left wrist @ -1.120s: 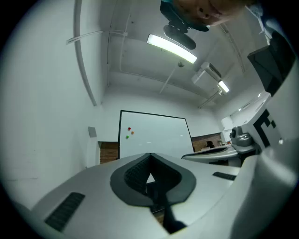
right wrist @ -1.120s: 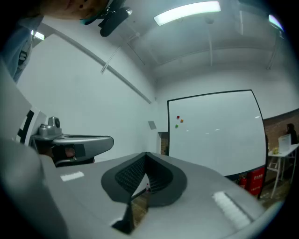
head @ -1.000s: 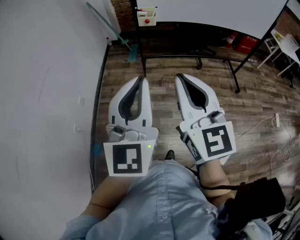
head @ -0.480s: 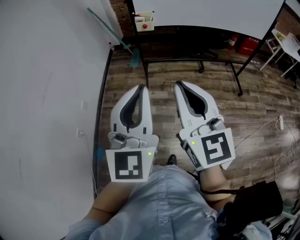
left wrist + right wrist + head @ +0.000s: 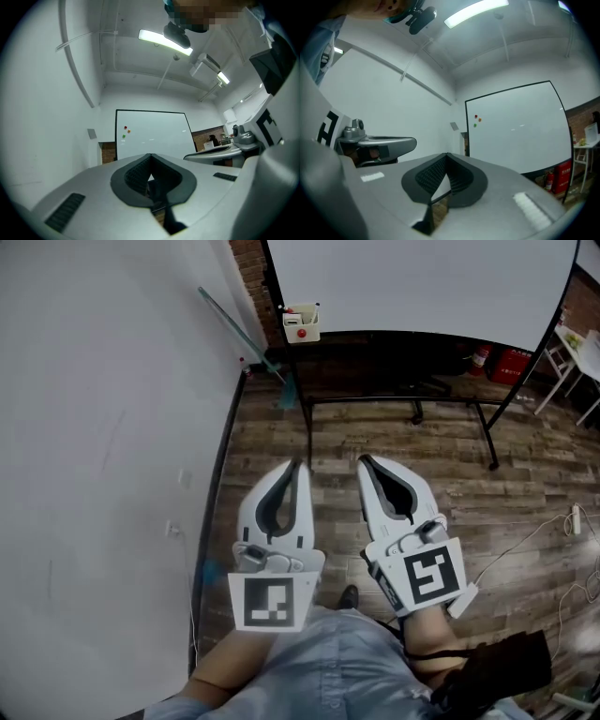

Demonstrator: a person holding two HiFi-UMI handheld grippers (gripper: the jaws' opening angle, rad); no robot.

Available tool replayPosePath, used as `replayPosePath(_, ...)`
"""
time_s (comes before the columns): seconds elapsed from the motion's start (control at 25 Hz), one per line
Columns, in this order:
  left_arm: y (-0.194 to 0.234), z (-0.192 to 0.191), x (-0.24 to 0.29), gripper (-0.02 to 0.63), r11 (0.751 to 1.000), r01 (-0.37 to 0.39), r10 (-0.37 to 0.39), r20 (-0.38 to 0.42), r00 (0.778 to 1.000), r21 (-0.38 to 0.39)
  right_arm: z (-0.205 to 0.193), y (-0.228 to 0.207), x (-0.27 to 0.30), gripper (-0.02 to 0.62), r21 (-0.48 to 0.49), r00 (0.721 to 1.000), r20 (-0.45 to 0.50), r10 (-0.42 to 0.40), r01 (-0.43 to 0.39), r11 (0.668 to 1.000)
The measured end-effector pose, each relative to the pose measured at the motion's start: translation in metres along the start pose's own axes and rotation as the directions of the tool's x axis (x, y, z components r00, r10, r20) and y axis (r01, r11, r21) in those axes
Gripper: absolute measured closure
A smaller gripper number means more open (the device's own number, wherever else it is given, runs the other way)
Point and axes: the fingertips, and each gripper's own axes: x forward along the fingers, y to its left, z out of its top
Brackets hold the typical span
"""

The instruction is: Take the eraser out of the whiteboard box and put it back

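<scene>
1. Here, the left hand-held gripper [image 5: 298, 466] is held out over the wooden floor [image 5: 525, 474], its jaws closed together with nothing between them
2. The right hand-held gripper [image 5: 365, 461] sits just beside it on the right, its jaws likewise pressed together and empty
3. Both point toward the far whiteboard [image 5: 422, 282], which stands on a black stand
4. The whiteboard box [image 5: 301, 322], small and white, hangs at the board's lower left corner, well apart from both hand-held grippers
5. A red dot shows on the box front and something pokes above its rim, but the eraser is too small to make out
6. A green-handled broom [image 5: 239, 332] leans against the white wall [image 5: 94, 427], just left of the box
7. Red fire extinguishers [image 5: 509, 363] stand at the far right, and a white cable [image 5: 525, 532] trails across the floor on the right
</scene>
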Motion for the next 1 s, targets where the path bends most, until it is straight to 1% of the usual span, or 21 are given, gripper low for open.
replayPosePath(0.16, 0.005, -0.005, 0.004, 0.601, 1.0, -0.019, 0.02, -0.026, 0.999, 0.012, 0.002, -0.008, 0.004, 0.594, 0.008, 1.0, 0.003, 0.013, -0.013, 1.0)
replayPosePath(0.32, 0.013, -0.01, 0.012, 0.601, 1.0, -0.016, 0.016, -0.02, 1.0, 0.014, -0.004, -0.01, 0.018, 0.594, 0.028, 1.0, -0.003, 0.015, -0.015, 0.999)
replayPosePath(0.52, 0.03, -0.024, 0.039, 0.601, 1.0, 0.006, -0.006, -0.018, 1.0, -0.023, -0.017, -0.015, 0.048, 0.594, 0.019, 0.999, -0.041, 0.003, -0.002, 1.0)
replayPosePath(0.64, 0.045, -0.03, 0.064, 0.601, 0.998, 0.02, -0.02, -0.008, 1.0, -0.051, -0.022, -0.024, 0.072, 0.594, 0.021, 0.998, -0.065, -0.025, 0.026, 0.999)
replayPosePath(0.8, 0.071, -0.037, 0.098, 0.601, 0.997, 0.043, -0.042, 0.009, 0.999, -0.061, -0.025, -0.034, 0.112, 0.594, 0.018, 0.998, -0.049, -0.028, 0.029, 0.999)
replayPosePath(1.0, 0.109, -0.041, 0.131, 0.601, 0.996, 0.039, -0.037, 0.023, 0.999, -0.084, -0.026, -0.041, 0.156, 0.594, 0.003, 0.996, -0.071, -0.049, 0.049, 0.999)
